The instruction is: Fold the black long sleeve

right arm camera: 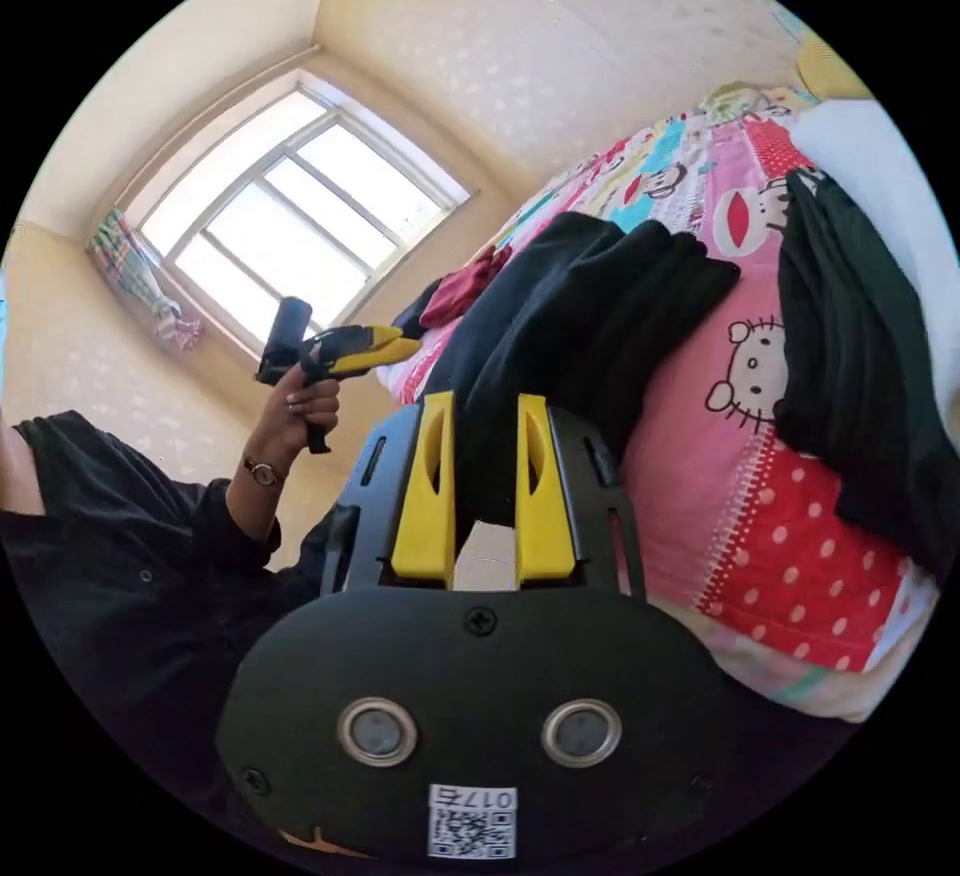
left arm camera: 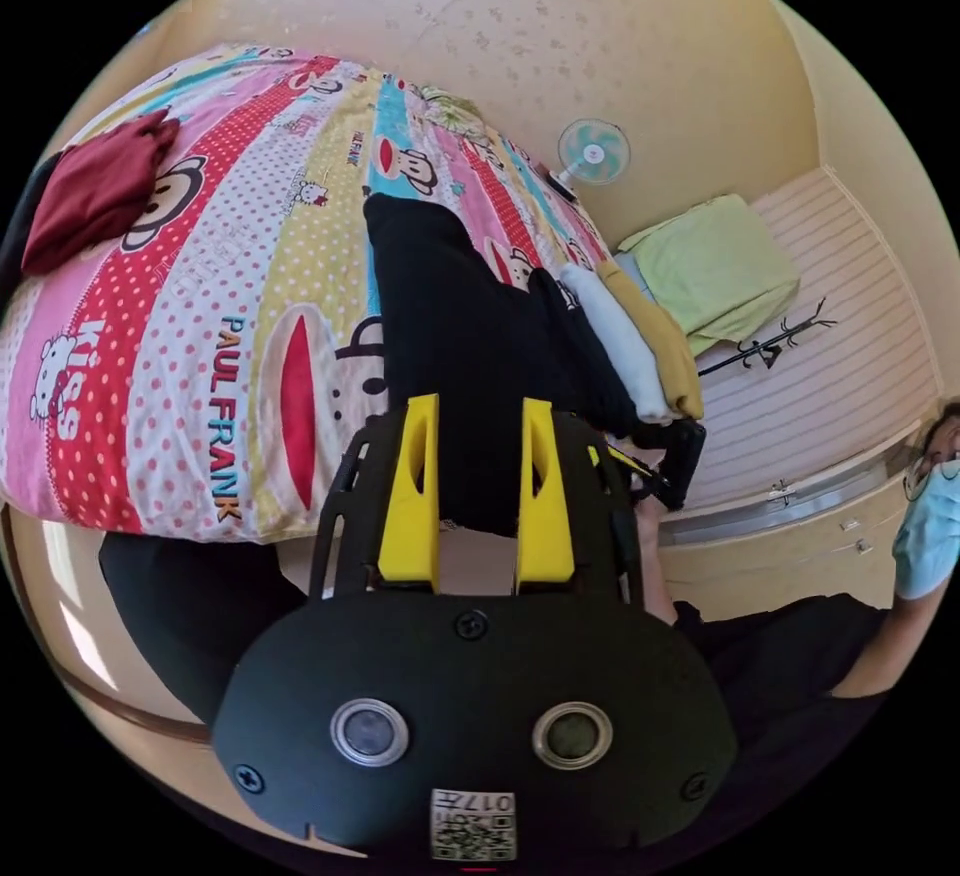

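Both grippers' jaws stand apart before the black long sleeve (left arm camera: 470, 346) on the bed (left arm camera: 200, 316); gripping its near edge comes next.

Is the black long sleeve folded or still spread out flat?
Folded, at least partly: the black long sleeve lies as a narrow doubled strip on the bed, layers stacked in the right gripper view.

Left gripper (left arm camera: 478, 421): yellow jaws parallel, gap between them, held above the bed (left arm camera: 200, 316) edge. Right gripper (right arm camera: 482, 416): jaws likewise apart, near the same bed. Hand (right arm camera: 300, 406): raised beside the bed, gripping a handle.
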